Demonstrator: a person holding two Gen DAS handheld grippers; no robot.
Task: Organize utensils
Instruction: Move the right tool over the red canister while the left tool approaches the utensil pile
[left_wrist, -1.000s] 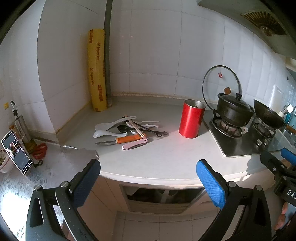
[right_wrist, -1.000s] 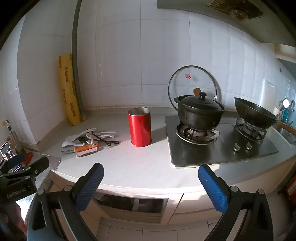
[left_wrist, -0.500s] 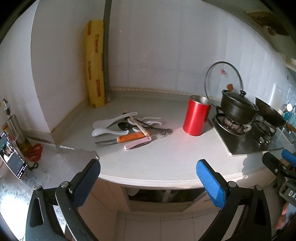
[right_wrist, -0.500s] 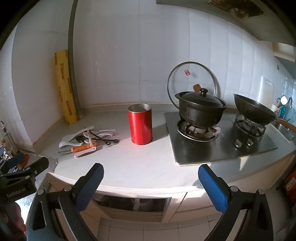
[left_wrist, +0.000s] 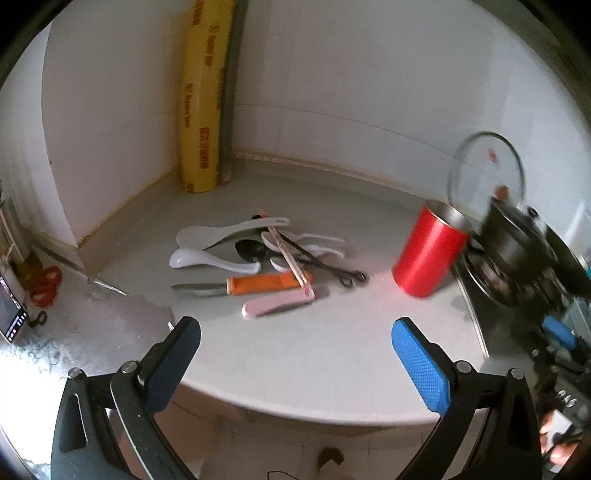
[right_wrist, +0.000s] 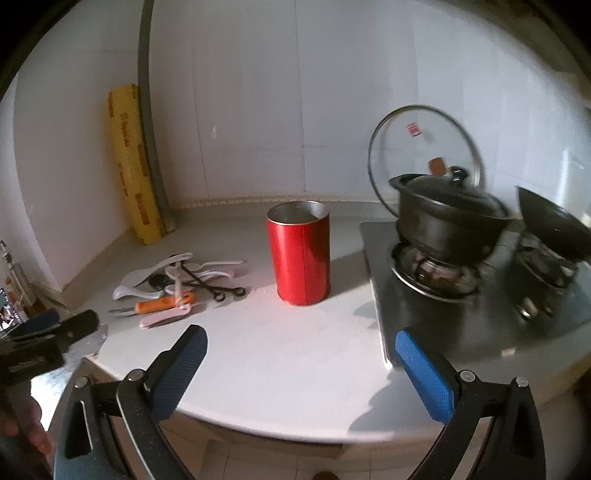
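Note:
A heap of utensils (left_wrist: 258, 254) lies on the grey counter: white spoons, a white rice paddle (left_wrist: 225, 232), a black spoon, chopsticks, an orange-handled knife (left_wrist: 240, 286) and a pink-handled tool (left_wrist: 277, 302). To its right stands an empty red cylinder holder (left_wrist: 428, 254). My left gripper (left_wrist: 295, 354) hangs open just short of the counter's front edge, facing the heap. In the right wrist view the holder (right_wrist: 299, 254) stands centre and the heap (right_wrist: 177, 280) lies to its left. My right gripper (right_wrist: 301, 362) is open over the counter's front edge with nothing between its fingers.
A yellow roll of wrap (left_wrist: 203, 96) leans in the wall corner. A steel hob (right_wrist: 461, 295) on the right carries a black lidded pot (right_wrist: 443, 218) and a wok (right_wrist: 554, 225); a glass lid (right_wrist: 421, 147) leans on the tiles. A metal drainboard (left_wrist: 74, 332) lies left.
Both grippers have moved forward and closer to the counter, so the utensils and holder look larger. Both stayed open. Nothing on the counter has shifted.

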